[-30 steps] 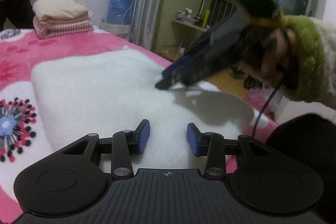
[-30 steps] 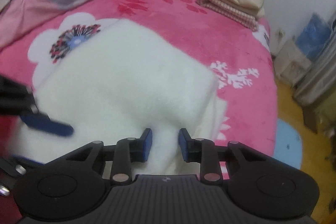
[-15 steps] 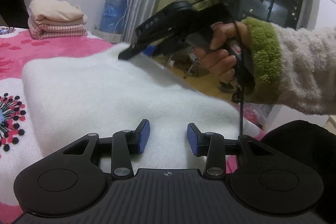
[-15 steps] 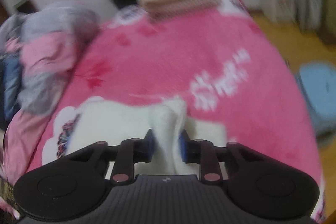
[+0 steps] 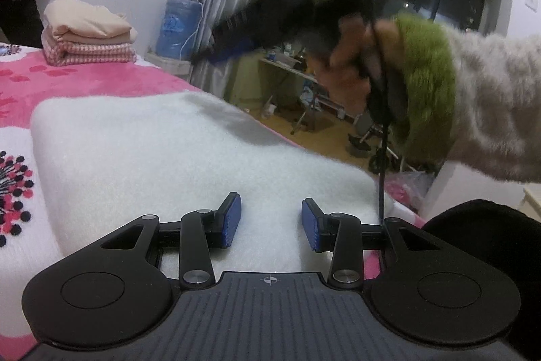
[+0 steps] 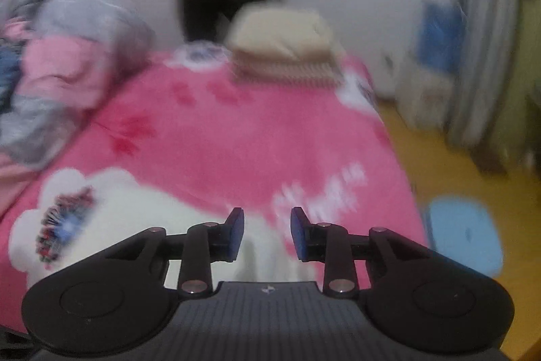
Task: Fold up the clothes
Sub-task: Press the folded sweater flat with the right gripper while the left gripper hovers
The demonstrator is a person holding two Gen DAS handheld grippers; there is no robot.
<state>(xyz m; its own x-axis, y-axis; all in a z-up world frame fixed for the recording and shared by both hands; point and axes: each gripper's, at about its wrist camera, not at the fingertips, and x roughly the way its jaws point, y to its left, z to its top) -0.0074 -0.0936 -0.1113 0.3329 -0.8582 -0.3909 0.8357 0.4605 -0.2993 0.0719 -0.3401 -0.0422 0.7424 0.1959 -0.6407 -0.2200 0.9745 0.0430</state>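
A folded white fleece garment (image 5: 162, 158) lies on a pink flowered bedspread (image 5: 84, 80), directly under and ahead of the left claw (image 5: 270, 222), whose blue pads stand apart with nothing pinched. The right claw (image 6: 267, 234), held by a hand (image 5: 351, 66) in a green-cuffed sleeve, hangs above the garment's far edge; its jaws have just been opening and hold nothing. A stack of folded clothes (image 5: 88, 36) sits far ahead.
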